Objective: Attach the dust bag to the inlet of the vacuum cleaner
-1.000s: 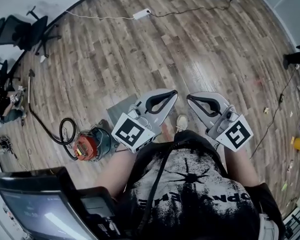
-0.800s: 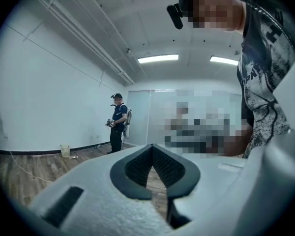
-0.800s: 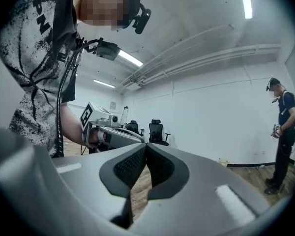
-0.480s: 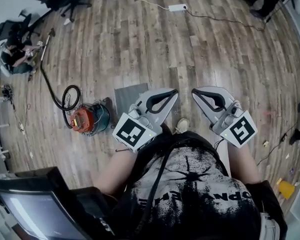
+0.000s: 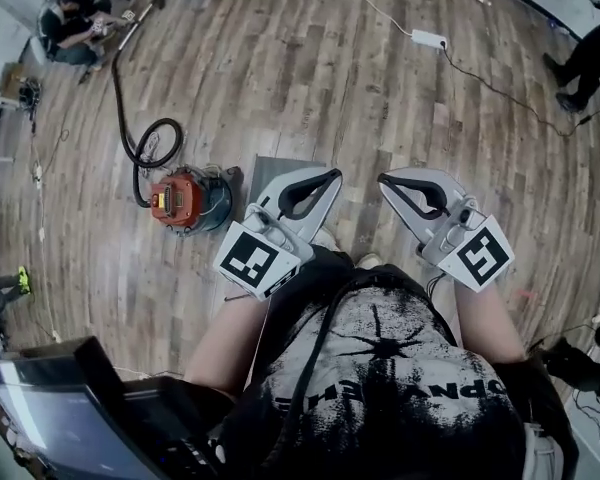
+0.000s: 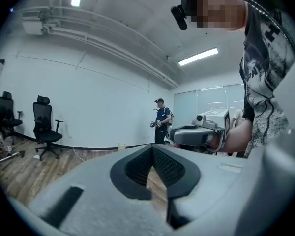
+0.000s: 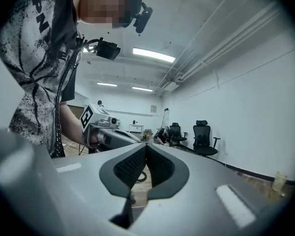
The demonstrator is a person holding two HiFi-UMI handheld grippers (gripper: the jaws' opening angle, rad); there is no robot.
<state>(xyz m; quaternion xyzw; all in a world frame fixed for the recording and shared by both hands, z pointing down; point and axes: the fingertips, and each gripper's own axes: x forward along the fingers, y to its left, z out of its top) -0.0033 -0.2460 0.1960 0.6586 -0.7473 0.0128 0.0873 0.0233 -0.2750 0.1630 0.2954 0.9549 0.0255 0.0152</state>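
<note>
Vacuum cleaner at nine o'clock of left claw (it and right claw pressed together, empty); looped hose may snag the approach.

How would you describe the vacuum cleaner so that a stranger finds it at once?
On the wooden floor in the head view, look left of the left gripper. The vacuum cleaner stands beside a flat grey sheet. It alone is a round canister with an orange-red top and a black hose looping from it.
</note>
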